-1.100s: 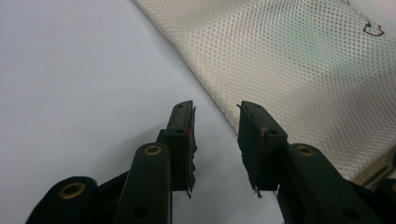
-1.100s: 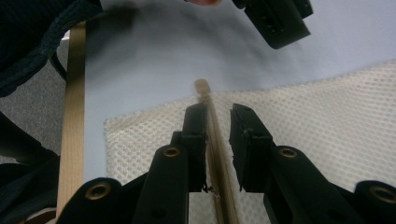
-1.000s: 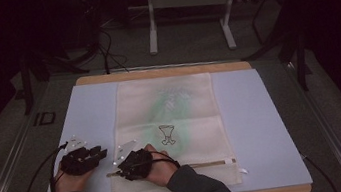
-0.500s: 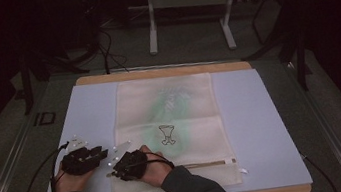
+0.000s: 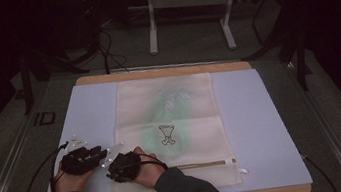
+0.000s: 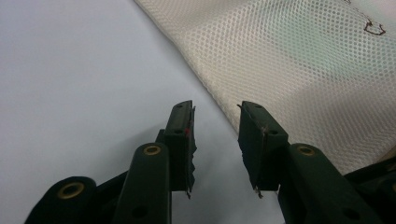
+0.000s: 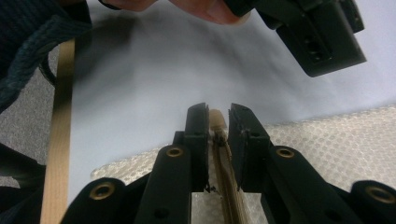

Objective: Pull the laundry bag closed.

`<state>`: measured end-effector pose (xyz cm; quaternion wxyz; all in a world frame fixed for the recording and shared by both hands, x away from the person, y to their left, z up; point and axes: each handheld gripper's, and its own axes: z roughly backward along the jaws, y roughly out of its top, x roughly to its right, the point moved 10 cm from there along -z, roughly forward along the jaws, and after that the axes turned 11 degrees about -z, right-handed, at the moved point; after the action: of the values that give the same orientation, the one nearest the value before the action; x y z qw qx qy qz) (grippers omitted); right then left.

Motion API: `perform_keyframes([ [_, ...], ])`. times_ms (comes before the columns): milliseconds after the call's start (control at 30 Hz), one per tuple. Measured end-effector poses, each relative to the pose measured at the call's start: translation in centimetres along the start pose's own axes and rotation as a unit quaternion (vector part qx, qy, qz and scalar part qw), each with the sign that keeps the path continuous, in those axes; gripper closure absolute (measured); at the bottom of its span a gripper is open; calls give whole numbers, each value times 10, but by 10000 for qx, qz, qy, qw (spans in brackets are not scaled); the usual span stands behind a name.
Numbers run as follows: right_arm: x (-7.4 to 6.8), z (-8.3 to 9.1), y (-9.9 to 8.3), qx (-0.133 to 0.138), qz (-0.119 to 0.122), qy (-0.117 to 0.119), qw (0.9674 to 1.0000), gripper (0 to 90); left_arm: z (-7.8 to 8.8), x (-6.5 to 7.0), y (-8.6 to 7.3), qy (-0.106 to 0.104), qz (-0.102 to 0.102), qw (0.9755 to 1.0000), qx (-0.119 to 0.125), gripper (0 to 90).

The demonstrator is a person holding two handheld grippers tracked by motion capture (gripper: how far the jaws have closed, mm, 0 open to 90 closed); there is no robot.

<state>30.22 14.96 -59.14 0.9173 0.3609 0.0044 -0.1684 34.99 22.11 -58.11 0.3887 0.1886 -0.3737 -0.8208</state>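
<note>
A cream mesh bag [image 5: 169, 121] with a green shape inside and a small printed figure lies flat on a pale blue mat [image 5: 257, 114]. Its zipper [image 5: 203, 164] runs along the near edge. My right gripper [image 5: 113, 174] is at the bag's near left corner and points left. In the right gripper view its jaws [image 7: 218, 112] straddle the beige zipper end [image 7: 217, 120]; they have just been opening, and a thin gap shows on each side. My left gripper [image 5: 101, 152] rests just left of the bag, open over bare mat [image 6: 70, 70] with nothing between its jaws [image 6: 215, 112], the mesh edge [image 6: 303, 60] beside it.
The mat covers a wooden table whose far edge [image 5: 155, 71] and near edge [image 7: 58, 140] show. The left gripper's body [image 7: 322, 32] hangs close ahead of the right one. Cables trail off the near left side. Metal stand legs [image 5: 151, 28] rise on the dark floor beyond.
The right hand has slid a little to the left along the bag's near edge, closer to the left gripper. The left hand has stayed put.
</note>
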Motion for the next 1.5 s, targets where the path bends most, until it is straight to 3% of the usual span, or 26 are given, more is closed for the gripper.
perform_keyframes([
  [467, 0, -14, 4, -129, 24, -29, 9999, 749, 0, 0, 0, 13, -12, 10000, -1, 648],
  [900, 1, -22, 5, -247, 30, -149, 9996, 809, 1, -1, 0, 47, 17, 10000, 16, 644],
  [1300, 2, -5, 13, 225, -222, 70, 9995, 809, 2, -3, 0, 68, 55, 9999, 50, 644],
  [1500, 3, 10, 4, 237, -153, 71, 9996, 808, 2, -2, 0, 63, 67, 9999, 59, 644],
])
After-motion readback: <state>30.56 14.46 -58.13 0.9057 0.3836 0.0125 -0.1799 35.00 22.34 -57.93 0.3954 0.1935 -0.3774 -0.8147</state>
